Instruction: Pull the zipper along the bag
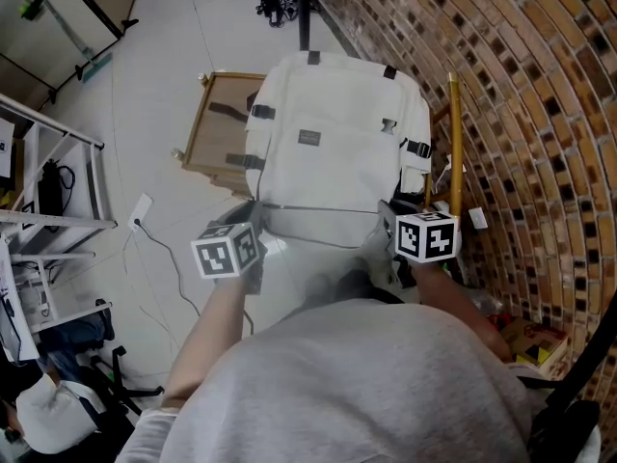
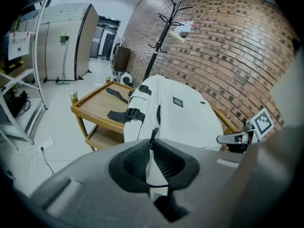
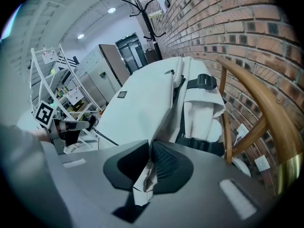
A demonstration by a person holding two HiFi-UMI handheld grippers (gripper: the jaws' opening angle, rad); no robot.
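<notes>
Backpack [image 1: 333,143], white: left tongs [image 2: 152,148] pinch its dark zipper pull [image 2: 153,136]; right tongs [image 3: 151,160] clamp a fold of its near-right fabric.

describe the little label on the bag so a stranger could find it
By the brick wall, next to a wooden trolley, sits a white backpack. Centred on its front panel is a small grey rectangular label, unlike the black strap buckles along the edges.

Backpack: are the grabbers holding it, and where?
Both: the left gripper pinches the backpack by its dark zipper pull, it seems; right gripper pinches a fold of fabric.
</notes>
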